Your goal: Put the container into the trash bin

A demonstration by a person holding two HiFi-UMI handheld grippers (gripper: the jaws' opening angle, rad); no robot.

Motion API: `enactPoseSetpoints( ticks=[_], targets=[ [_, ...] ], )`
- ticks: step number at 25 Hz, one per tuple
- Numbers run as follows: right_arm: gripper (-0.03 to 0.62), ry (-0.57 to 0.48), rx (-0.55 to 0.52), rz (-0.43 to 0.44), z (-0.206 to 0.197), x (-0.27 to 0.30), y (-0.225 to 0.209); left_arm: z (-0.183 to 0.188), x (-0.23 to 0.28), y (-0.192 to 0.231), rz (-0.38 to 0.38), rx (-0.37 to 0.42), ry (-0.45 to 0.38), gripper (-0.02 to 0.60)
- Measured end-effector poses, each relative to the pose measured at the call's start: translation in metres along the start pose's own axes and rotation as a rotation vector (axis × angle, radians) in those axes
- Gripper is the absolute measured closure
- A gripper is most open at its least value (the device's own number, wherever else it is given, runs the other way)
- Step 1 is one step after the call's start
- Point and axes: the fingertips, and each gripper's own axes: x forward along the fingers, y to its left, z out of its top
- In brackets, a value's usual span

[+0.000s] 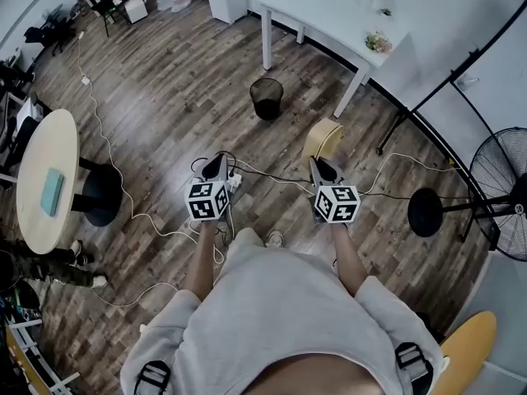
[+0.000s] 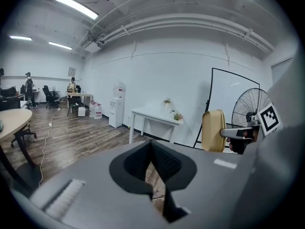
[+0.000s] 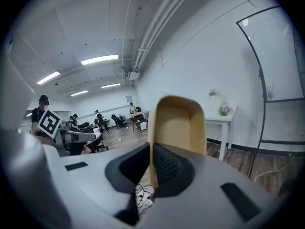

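- Container (image 1: pixel 323 141), right of centre, stands on edge in the right tool (image 1: pixel 321 167), which is clenched on its thin rim; probably light and slightly flexible, so this hold suits it.
- Left tool (image 1: pixel 216 168) clenched, empty.
- Trash bin (image 1: pixel 266 99) above, well apart.

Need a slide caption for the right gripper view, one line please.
Right gripper shut on one wall of the tan container, with a white table behind it.

Tan container (image 1: pixel 323 140), black mesh trash bin (image 1: pixel 267 99), brown wood-grain floor (image 1: pixel 165 97)
Black-and-white square markers cover cubes (image 1: pixel 207 201) on left gripper (image 1: pixel 216 167) and right gripper (image 1: pixel 321 169); the bench (image 1: pixel 329 11) is white
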Motion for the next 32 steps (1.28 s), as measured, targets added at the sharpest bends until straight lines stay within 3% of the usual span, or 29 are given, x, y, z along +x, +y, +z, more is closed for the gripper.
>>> enactPoseSetpoints(
  ticks=[15,32],
  targets=[
    [0.565,0.029,-0.016,0.013,0.002,0.044,-0.020,-0.001,0.041,0.013,0.004,-0.011,0.030,0.571],
    [0.565,0.079,-0.025,-0.009,0.034,0.166,-0.069,0.041,0.172,0.059,-0.040,-0.033,0.051,0.571]
  ],
)
